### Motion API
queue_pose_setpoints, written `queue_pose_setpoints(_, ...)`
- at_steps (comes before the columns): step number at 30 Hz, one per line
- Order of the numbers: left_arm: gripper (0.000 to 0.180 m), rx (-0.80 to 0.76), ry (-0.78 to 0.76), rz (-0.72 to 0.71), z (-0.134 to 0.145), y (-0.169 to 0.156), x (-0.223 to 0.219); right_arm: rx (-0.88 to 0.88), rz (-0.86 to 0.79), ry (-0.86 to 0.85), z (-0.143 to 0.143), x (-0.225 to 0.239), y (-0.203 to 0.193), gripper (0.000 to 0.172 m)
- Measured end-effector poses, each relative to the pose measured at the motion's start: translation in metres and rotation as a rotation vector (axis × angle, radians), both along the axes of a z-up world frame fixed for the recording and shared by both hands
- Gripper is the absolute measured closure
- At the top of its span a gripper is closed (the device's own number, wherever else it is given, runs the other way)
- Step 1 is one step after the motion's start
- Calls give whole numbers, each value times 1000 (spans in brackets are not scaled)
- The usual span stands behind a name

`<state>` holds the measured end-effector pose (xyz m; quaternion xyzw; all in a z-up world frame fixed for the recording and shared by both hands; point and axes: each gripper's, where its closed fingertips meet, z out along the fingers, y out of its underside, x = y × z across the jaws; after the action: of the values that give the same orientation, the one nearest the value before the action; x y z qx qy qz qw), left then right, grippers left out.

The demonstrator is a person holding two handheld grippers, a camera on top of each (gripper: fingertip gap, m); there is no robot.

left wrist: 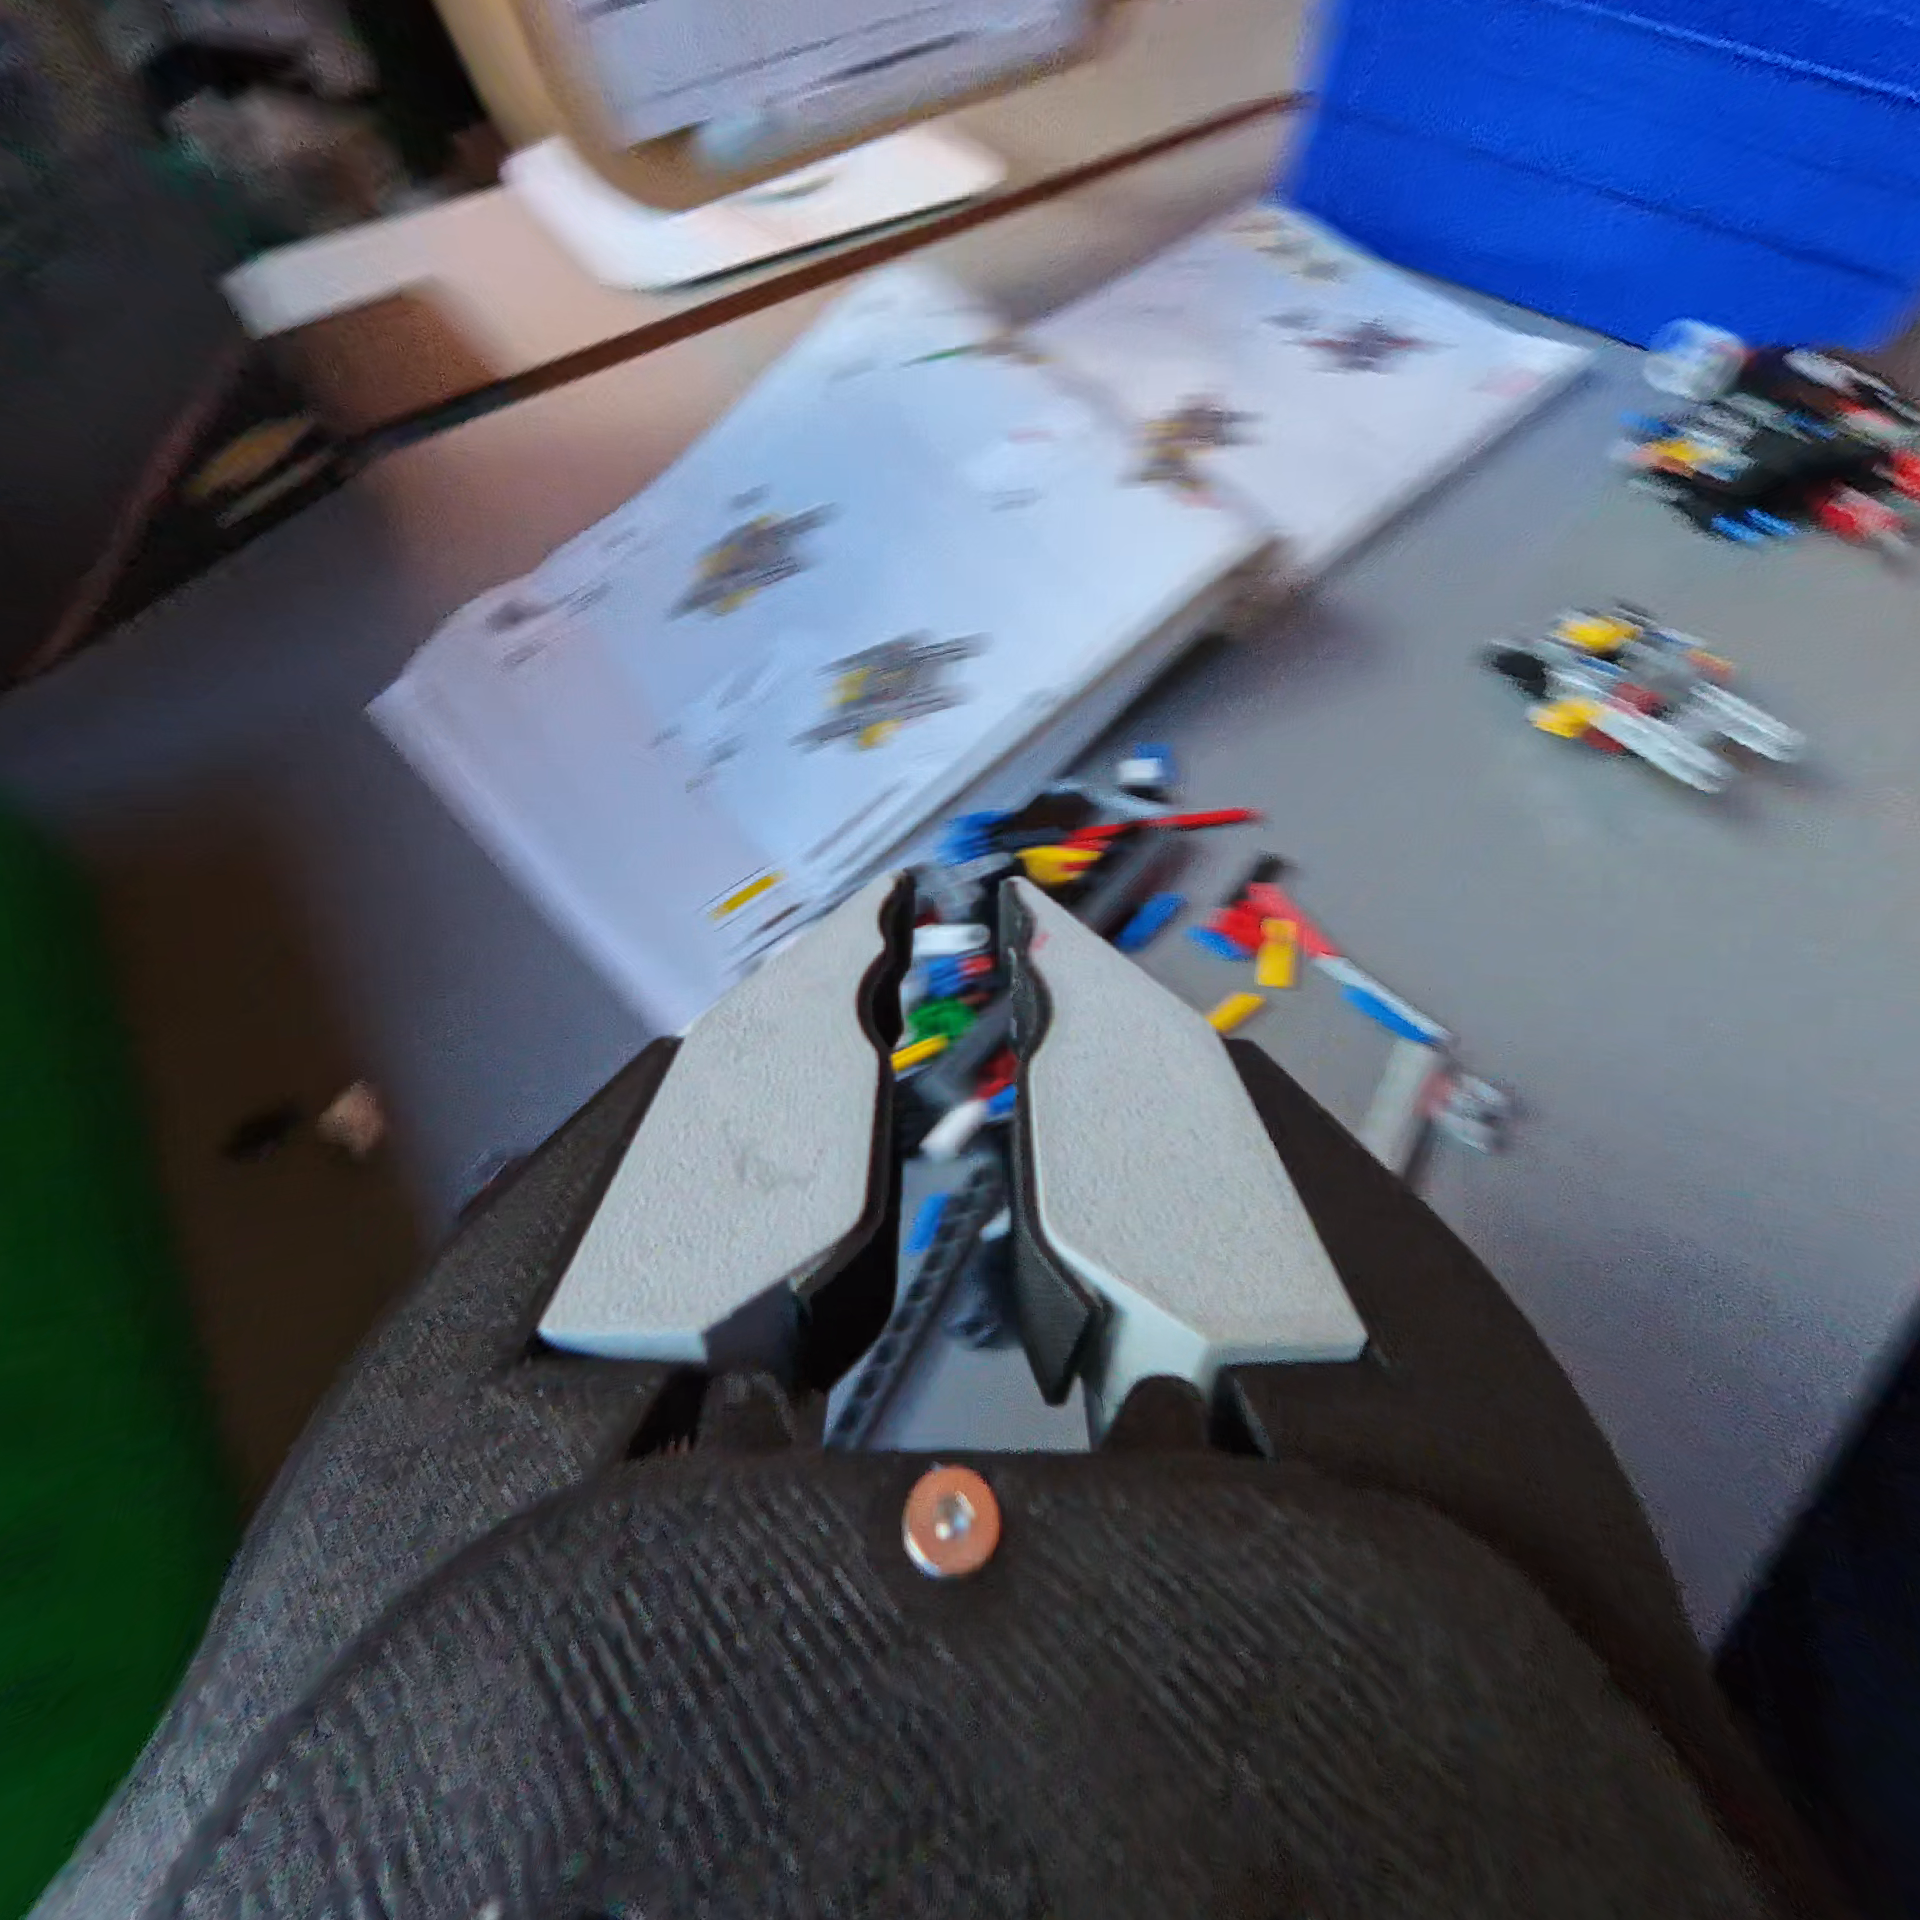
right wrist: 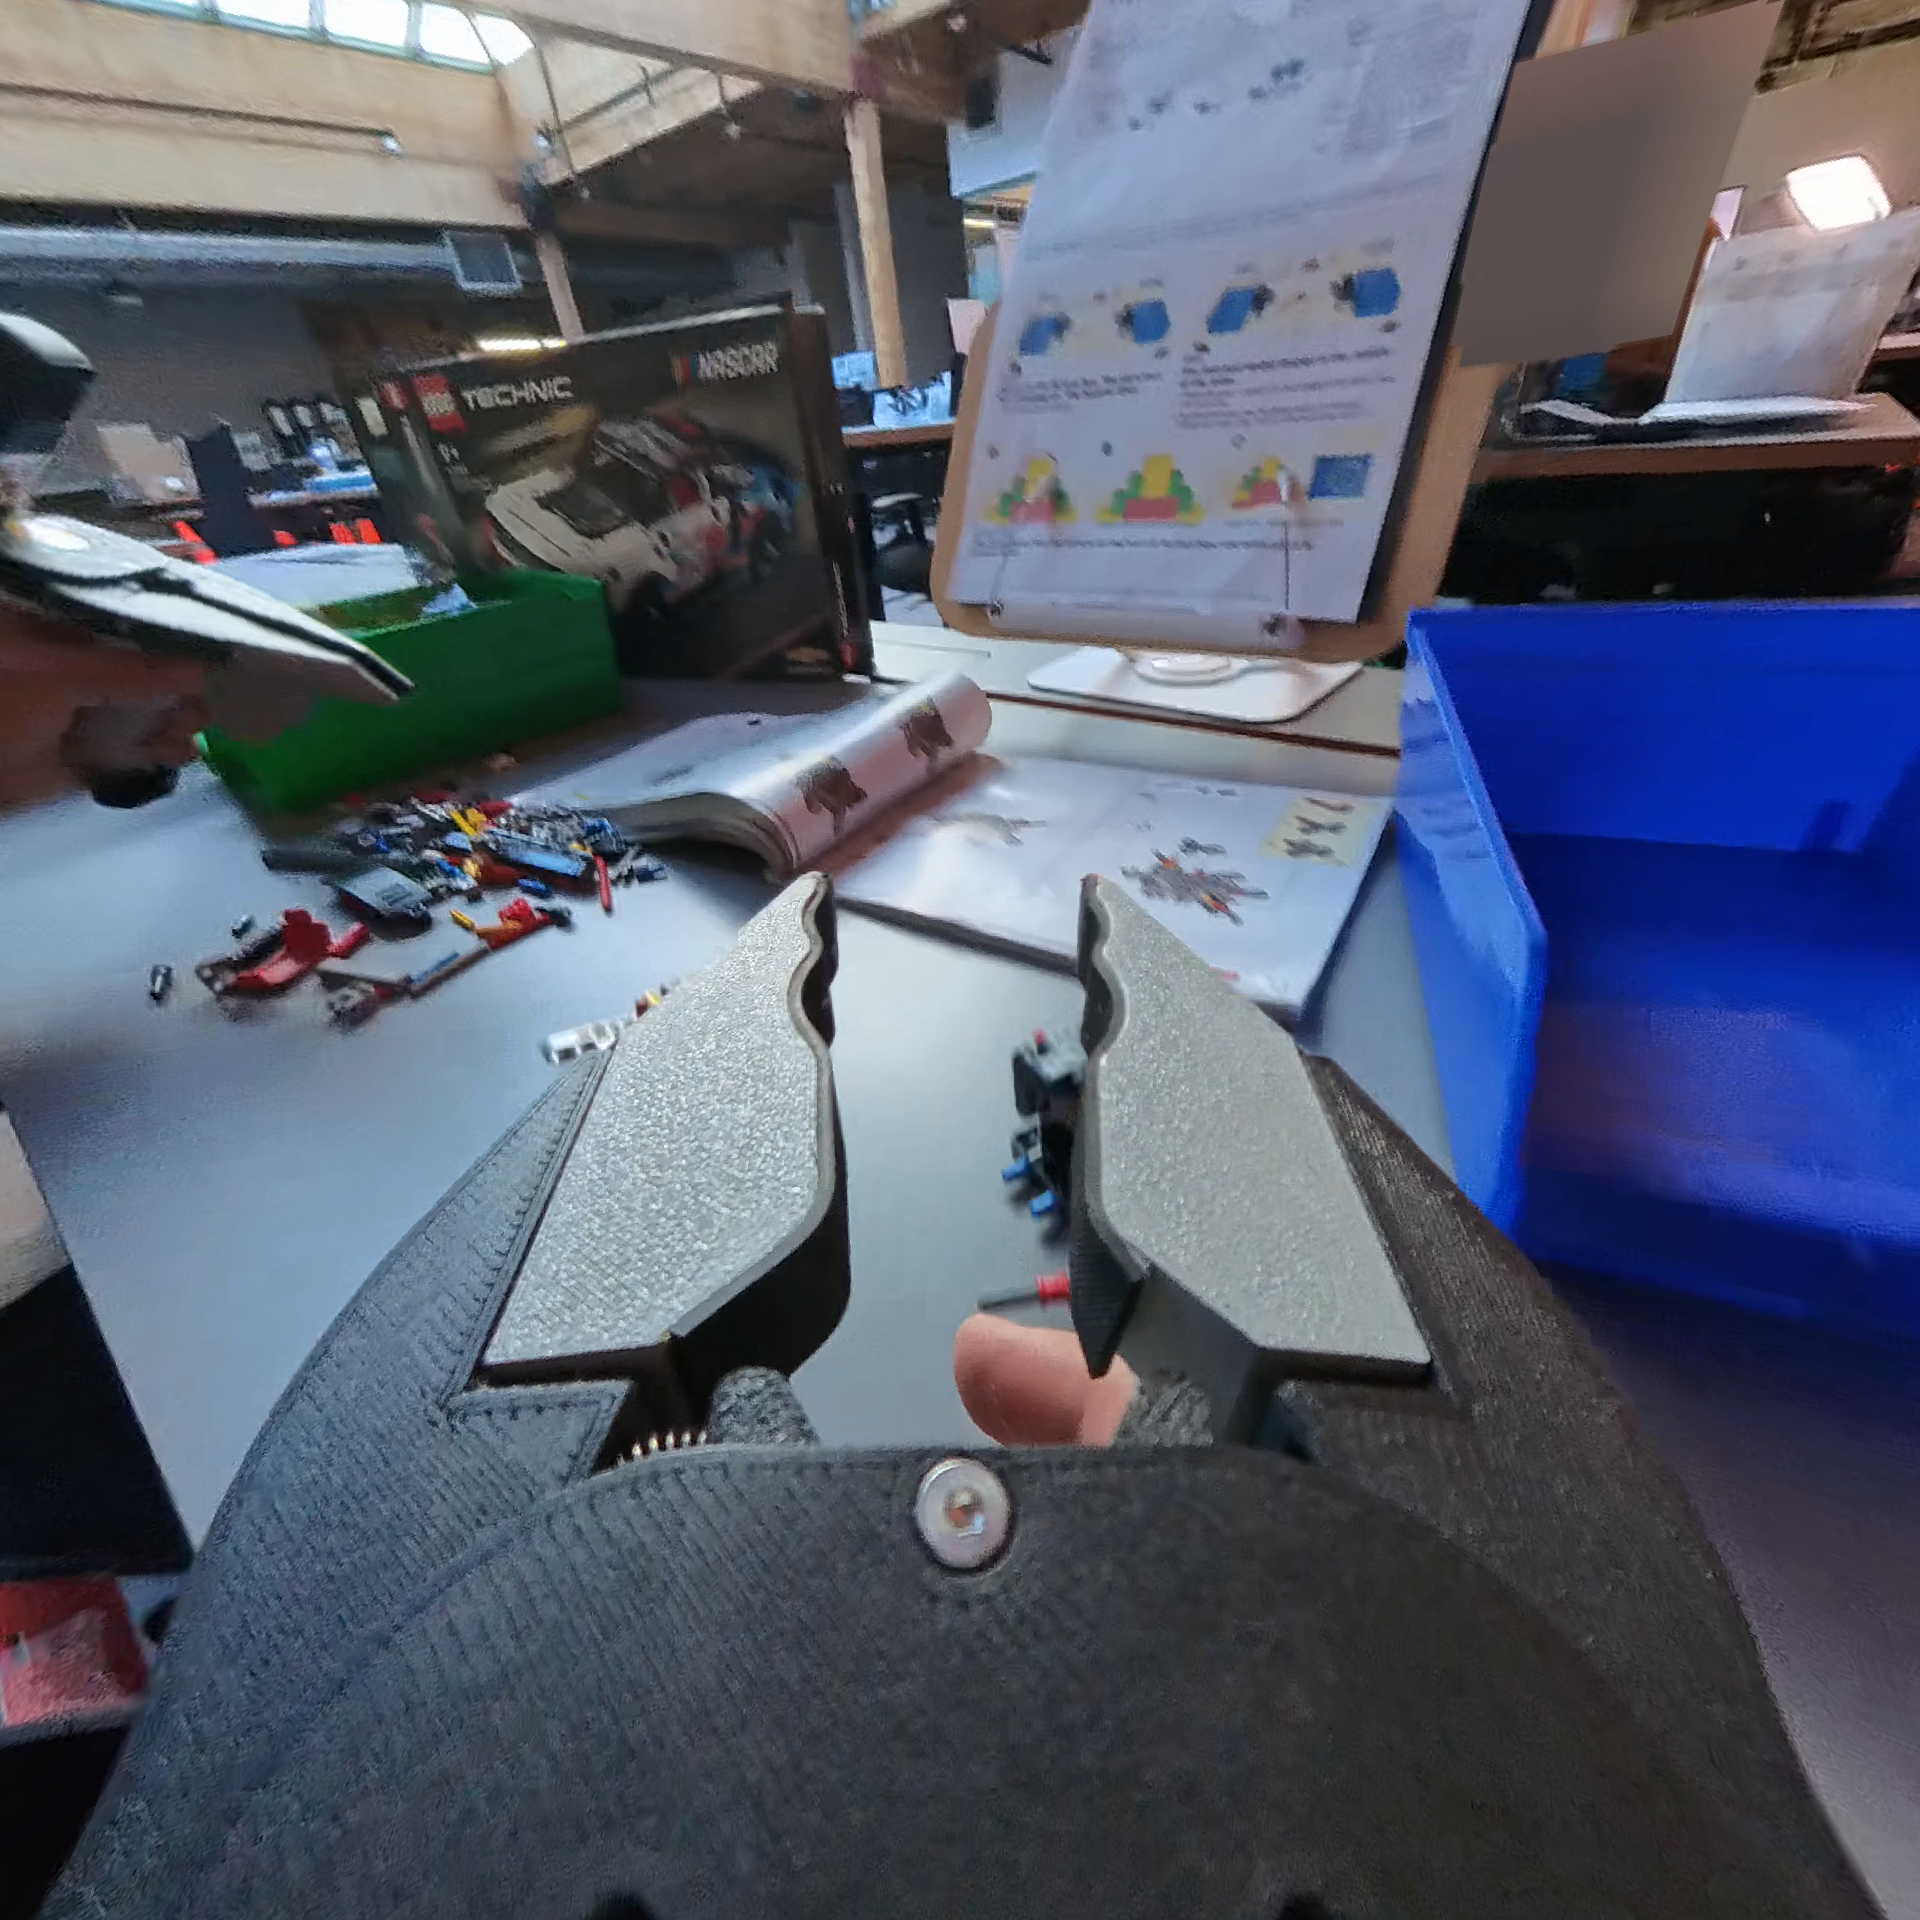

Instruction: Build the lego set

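Left wrist view blurred: left gripper [left wrist: 956, 904] jaws barely apart, nothing visibly clamped, over loose brick pile [left wrist: 1091, 862] at open manual [left wrist: 831, 582] corner; right gripper [right wrist: 951, 904] wide open, empty, could knock black assembly [right wrist: 1044, 1112] just beside its finger.

The left wrist view is smeared throughout: the open booklet [left wrist: 935, 540] ahead of the left claw [left wrist: 956, 904] shows no legible figures, and the loose bricks [left wrist: 966, 997] seen through its narrow gap blur together. By the right claw [right wrist: 951, 914], its right finger [right wrist: 1195, 1122] hides part of a dark assembly [right wrist: 1044, 1101]; the blue bin [right wrist: 1662, 935] is cut off rightward.
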<state>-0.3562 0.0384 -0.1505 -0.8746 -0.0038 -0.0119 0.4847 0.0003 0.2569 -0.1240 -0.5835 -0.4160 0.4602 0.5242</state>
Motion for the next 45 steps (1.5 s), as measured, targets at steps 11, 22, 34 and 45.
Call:
queue_pose_setpoints(11,180,303,377,-366,12,114,157,-54,93,9,39,-85,3,130)
queue_pose_setpoints(22,180,497,362,16,77,106,-69,-91,227,-178,-1,-188,0,124)
queue_pose_setpoints(34,180,225,70,278,17,79,-140,63,463,-280,-34,-268,-21,130)
queue_pose_setpoints(45,180,188,-84,233,-1,88,-128,47,243,-476,-63,-279,12,150)
